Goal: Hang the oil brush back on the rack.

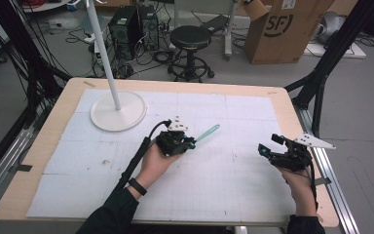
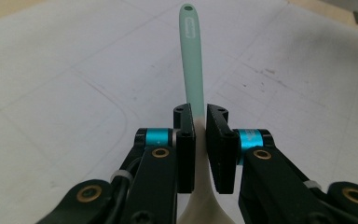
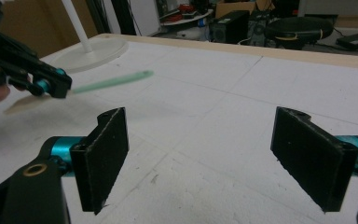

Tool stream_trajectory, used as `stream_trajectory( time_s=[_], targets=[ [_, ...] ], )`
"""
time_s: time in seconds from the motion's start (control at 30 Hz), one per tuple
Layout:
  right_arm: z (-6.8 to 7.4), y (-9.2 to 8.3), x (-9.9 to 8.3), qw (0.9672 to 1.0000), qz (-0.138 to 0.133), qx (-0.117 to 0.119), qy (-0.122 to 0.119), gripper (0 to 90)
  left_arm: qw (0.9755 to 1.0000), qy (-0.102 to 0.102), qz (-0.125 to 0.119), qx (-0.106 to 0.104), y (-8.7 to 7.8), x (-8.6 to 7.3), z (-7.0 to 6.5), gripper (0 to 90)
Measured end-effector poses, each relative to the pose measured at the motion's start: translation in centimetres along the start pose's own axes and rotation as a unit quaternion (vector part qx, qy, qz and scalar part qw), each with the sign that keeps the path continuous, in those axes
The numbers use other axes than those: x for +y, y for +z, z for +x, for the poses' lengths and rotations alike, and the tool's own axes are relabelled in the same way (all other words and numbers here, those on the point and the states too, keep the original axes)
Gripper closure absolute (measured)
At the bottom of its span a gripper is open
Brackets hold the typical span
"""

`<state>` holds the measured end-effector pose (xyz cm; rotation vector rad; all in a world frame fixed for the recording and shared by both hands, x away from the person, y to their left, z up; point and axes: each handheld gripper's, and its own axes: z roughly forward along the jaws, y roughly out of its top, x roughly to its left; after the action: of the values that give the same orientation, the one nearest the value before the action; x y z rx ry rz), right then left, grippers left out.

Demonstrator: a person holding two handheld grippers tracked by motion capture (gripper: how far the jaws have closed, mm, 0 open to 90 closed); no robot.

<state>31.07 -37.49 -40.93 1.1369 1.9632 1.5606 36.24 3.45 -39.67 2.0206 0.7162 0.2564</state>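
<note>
fingers [image 2: 185,140]: left gripper [image 2: 200,122] clamps spatula [image 2: 191,56] neck, handle ahead | right gripper [image 3: 214,154]: wide, empty

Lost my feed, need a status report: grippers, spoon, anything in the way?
Left gripper shut on spoon, off the mat. Right gripper open, empty. Lamp base off to the side.

My black left gripper [image 2: 200,140], banded in bright blue, grips a spoon [image 2: 192,60] with a mint-green handle and cream bowl above the white gridded mat [image 1: 224,185] on the pale wooden table [image 1: 48,131].
</note>
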Motion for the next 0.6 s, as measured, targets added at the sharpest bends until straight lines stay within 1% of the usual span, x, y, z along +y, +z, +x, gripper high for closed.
stream_trajectory(
  time_s=[0.13, 0.27, 0.4, 0.53, 0.6],
  targets=[
    [0.0, 0.1, 0.0, 1.0000, 0.004, -0.001, -0.002, 18.3, 0.9996, -0.010, -0.026, 0.004, -2.5, 0.2, 1.3, 82.3],
    [0.1, 0.3, -0.1, 1.0000, 0.006, -0.002, -0.002, 18.3, 0.9985, -0.021, -0.050, 0.011, -5.0, 0.3, 2.8, 82.3],
    [0.1, 0.4, -0.1, 1.0000, 0.008, -0.002, -0.002, 18.3, 0.9965, -0.033, -0.074, 0.020, -7.4, 0.2, 4.1, 82.3],
    [0.0, 0.4, -0.1, 1.0000, 0.009, -0.003, -0.002, 18.3, 0.9947, -0.040, -0.090, 0.030, -9.6, 0.2, 5.2, 82.3],
    [0.0, 0.5, -0.1, 1.0000, 0.008, -0.003, -0.002, 18.3, 0.9931, -0.045, -0.101, 0.038, -11.0, 0.3, 5.8, 82.3]
  ],
)
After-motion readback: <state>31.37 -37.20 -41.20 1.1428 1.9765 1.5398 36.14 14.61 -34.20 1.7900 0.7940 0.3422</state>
